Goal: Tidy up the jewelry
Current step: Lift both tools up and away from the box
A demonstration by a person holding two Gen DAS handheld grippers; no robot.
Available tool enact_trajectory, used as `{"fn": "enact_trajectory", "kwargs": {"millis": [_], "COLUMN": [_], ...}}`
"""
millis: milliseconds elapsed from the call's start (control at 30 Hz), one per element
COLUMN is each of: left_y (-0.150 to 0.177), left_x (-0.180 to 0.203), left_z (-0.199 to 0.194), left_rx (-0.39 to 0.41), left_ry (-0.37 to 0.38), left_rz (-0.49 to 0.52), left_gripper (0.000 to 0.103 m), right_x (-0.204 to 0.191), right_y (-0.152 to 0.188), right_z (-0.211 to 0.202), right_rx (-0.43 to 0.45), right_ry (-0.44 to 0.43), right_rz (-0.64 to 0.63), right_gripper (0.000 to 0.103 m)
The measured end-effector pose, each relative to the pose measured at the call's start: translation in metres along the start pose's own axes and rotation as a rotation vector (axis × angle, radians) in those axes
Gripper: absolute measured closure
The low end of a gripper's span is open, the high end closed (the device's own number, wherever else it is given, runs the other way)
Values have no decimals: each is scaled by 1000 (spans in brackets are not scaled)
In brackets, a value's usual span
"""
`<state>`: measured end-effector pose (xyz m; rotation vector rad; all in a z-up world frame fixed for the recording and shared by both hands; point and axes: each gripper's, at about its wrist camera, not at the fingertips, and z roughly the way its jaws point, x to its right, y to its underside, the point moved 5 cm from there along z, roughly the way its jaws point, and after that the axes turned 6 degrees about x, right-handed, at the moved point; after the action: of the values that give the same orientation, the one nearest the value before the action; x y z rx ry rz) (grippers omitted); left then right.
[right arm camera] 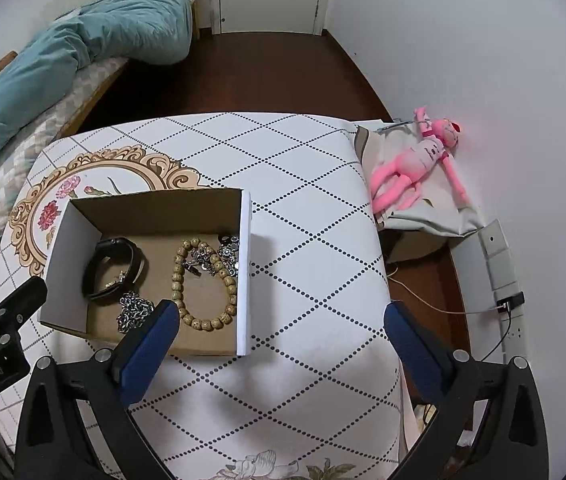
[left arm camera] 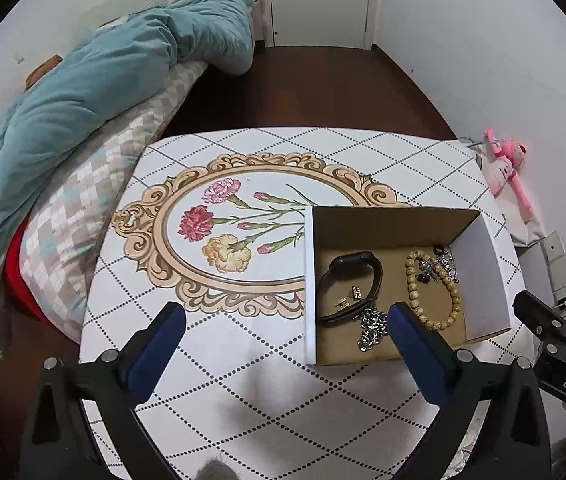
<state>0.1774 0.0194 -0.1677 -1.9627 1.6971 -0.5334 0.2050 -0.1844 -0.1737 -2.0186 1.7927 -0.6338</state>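
Note:
An open cardboard box (left arm camera: pixel 483 272) (right arm camera: pixel 245 264) stands on the patterned table (left arm camera: pixel 243 360) (right arm camera: pixel 315 240). Inside lie a black watch band (left arm camera: pixel 349 284) (right arm camera: pixel 113 266), a wooden bead bracelet (left arm camera: pixel 433 288) (right arm camera: pixel 203 284), a silver chain (left arm camera: pixel 371 326) (right arm camera: pixel 133 312), small gold earrings (left arm camera: pixel 349 298) and a cluster of silver jewelry (left arm camera: pixel 441 266) (right arm camera: pixel 223 256). My left gripper (left arm camera: pixel 287 320) is open and empty, just before the box's near left corner. My right gripper (right arm camera: pixel 283 316) is open and empty, at the box's near right side. Each gripper shows at the edge of the other's view.
A bed with a teal duvet (left arm camera: pixel 83 92) (right arm camera: pixel 83 48) lies left of the table. A pink plush toy (left arm camera: pixel 507 168) (right arm camera: pixel 415 164) lies on a bag by the right wall. A power strip with cables (right arm camera: pixel 503 276) runs along the wall. A white door (left arm camera: pixel 319 0) is behind.

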Motion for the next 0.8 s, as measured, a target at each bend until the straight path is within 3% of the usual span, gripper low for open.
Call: {"fn": "enact_trajectory", "kwargs": {"millis": [233, 800], "left_y": [-1, -1], "left_x": [-2, -7], "left_z": [-41, -187], "left_rx": [41, 200], "left_ry": [10, 1], "left_rz": [-18, -11], "left_gripper": [0, 0], "right_x": [5, 12], "right_y": [3, 13], "right_z": [-40, -216], "right_rx": [52, 280], "right_ry": [-5, 7], "right_rz": [22, 38], "right_gripper": [0, 0]}}
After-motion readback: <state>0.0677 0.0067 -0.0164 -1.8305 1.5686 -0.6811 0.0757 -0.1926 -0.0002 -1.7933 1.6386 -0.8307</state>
